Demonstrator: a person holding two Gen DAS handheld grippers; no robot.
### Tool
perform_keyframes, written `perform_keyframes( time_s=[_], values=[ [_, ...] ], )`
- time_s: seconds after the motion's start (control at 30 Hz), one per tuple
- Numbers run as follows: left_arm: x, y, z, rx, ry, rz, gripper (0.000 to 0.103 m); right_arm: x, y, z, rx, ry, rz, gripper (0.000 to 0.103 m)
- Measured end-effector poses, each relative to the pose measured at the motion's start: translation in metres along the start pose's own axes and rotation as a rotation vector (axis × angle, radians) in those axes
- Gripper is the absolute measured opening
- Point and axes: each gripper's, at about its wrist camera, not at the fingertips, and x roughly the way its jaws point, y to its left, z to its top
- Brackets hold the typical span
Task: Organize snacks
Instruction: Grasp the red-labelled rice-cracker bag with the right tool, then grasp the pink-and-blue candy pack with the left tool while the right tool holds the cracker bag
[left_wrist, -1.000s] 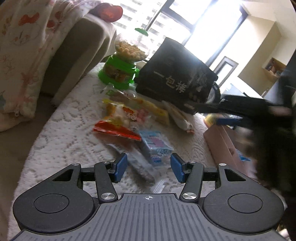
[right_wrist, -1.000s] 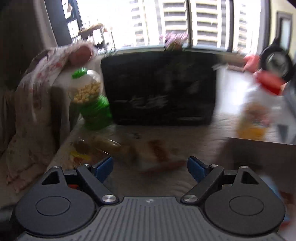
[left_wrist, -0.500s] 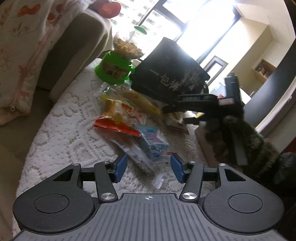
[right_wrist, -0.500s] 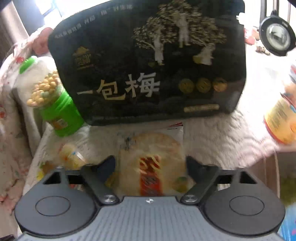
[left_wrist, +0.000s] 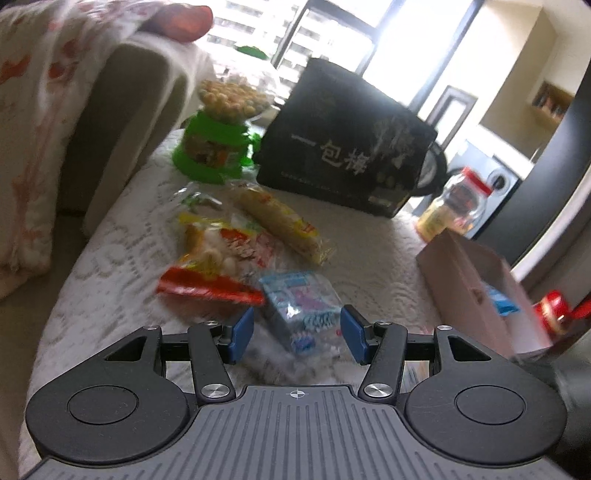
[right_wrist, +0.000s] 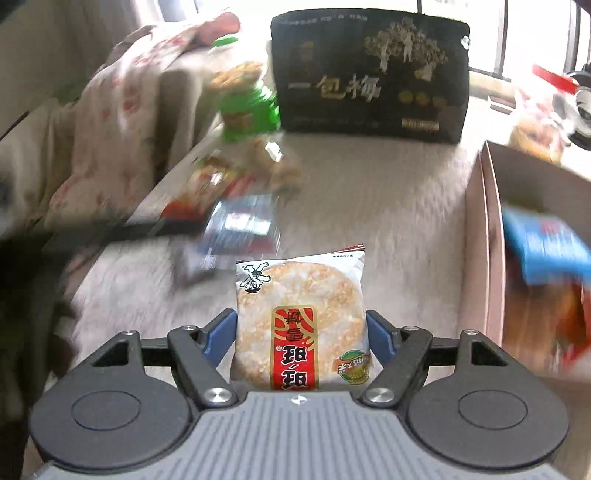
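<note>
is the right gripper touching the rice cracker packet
Touching. The right wrist view shows the right gripper with both blue pads pressed against the edges of the rice cracker packet, held above the table.

White lace-patterned tablecloth (left_wrist: 110, 254) is covered by: 1 green-based jar (left_wrist: 214, 147), 1 black bag (left_wrist: 347, 155), 1 red-capped jar (left_wrist: 454, 206), 1 pink box (left_wrist: 461, 273), several loose snack packets (left_wrist: 218, 258).

Right claw (right_wrist: 301, 334) lifted rice cracker packet (right_wrist: 300, 325) — toward box (right_wrist: 484, 236).
</note>
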Motion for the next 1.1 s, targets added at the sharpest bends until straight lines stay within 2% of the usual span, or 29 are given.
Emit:
perform_keyframes(
  time_s=[0.2, 0.43, 0.6, 0.87, 1.1],
  values=[
    [0.039, -0.03, 0.004, 0.081, 0.035, 0.126, 0.058, -0.024, 0.008, -0.05, -0.021, -0.063, -0.033, 0.075],
    [0.058, -0.063, 0.001, 0.196, 0.055, 0.184, 0.064, -0.032, 0.009, -0.079, -0.049, -0.131, -0.067, 0.078],
    [0.063, -0.074, 0.0, 0.231, 0.055, 0.216, 0.067, -0.034, 0.016, -0.09, -0.093, -0.164, -0.1, 0.08],
    [0.071, -0.088, -0.013, 0.358, 0.059, 0.23, 0.076, -0.034, 0.021, -0.1, -0.094, -0.208, -0.118, 0.085],
    [0.069, -0.082, -0.015, 0.341, 0.049, 0.201, 0.077, -0.034, 0.019, -0.103, -0.094, -0.222, -0.115, 0.085]
  ],
)
